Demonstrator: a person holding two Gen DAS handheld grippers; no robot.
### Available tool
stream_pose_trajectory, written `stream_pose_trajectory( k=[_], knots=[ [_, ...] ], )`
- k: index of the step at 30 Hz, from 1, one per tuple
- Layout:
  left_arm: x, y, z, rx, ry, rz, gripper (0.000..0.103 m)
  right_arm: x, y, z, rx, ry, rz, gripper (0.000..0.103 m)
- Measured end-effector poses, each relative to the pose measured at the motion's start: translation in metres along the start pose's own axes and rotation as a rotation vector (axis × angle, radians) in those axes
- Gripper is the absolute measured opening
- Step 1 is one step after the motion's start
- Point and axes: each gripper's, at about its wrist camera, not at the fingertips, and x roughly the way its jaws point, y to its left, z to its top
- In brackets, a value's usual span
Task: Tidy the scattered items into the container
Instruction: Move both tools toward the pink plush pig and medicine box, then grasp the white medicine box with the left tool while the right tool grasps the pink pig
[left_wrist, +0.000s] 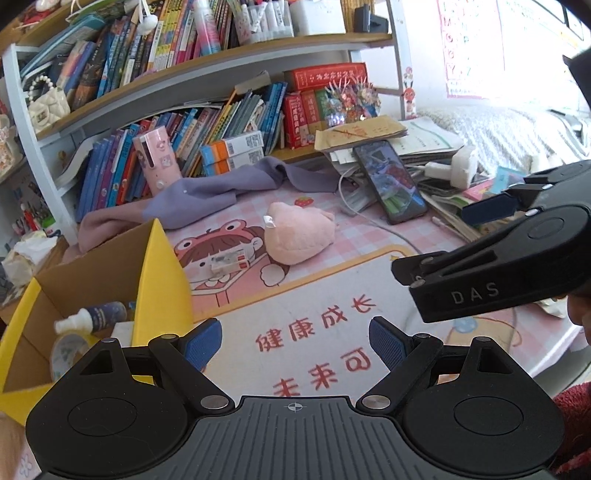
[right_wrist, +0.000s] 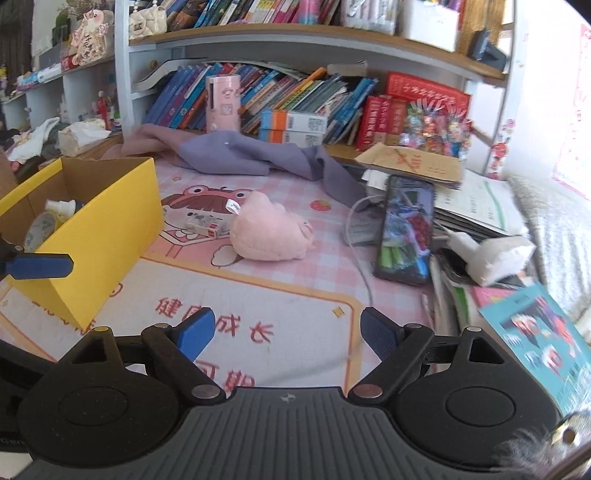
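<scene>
The pink plush toy (right_wrist: 271, 230) lies on its side in the middle of the pink cartoon desk mat (right_wrist: 303, 295), white tag up, with nothing gripping it. Just beside it, toward the box, sits a small white-and-red eraser-like packet (right_wrist: 205, 225), flat on the mat, close to the plush; whether they touch is hard to tell. Further left stands the yellow cardboard box (right_wrist: 110, 221), open at the top, already holding a white-capped spray bottle (left_wrist: 92, 317) and a roll of tape (left_wrist: 68, 350).

Both grippers hover over the near edge of the mat, well short of the plush. The left gripper (left_wrist: 295, 343) has its blue pads spread wide, nothing between them but printed red characters. The right gripper (right_wrist: 286, 332) stands equally agape and empty; in the left wrist view it comes in from the right side.

Around the toy, clutter crowds in. A purple cloth (right_wrist: 258, 155) sprawls behind it along the foot of the bookshelf (right_wrist: 295, 37), where a pink cylindrical gadget (right_wrist: 222, 103) stands upright. To the right, a smartphone (right_wrist: 406, 229) leans on a heap of papers and envelopes (right_wrist: 417, 164), its white cable (right_wrist: 364, 273) trailing across the mat near the plush. A crumpled white tissue (right_wrist: 498, 258) tops the pile.
</scene>
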Motion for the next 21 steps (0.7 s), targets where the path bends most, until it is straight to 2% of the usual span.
stream_pose_trajectory(
  k=[5, 10, 21],
  knots=[
    [0.021, -0.001, 0.014, 0.015, 0.029, 0.04, 0.089, 0.039, -0.005, 0.021, -0.042, 0.072, 0.075, 0.088],
    [0.037, -0.001, 0.026, 0.011, 0.057, 0.054, 0.089, 0.068, -0.01, 0.041, -0.045, 0.081, 0.134, 0.094],
    [0.09, -0.008, 0.046, -0.028, 0.143, 0.155, 0.089, 0.139, -0.014, 0.088, -0.111, 0.076, 0.167, 0.102]
  ],
)
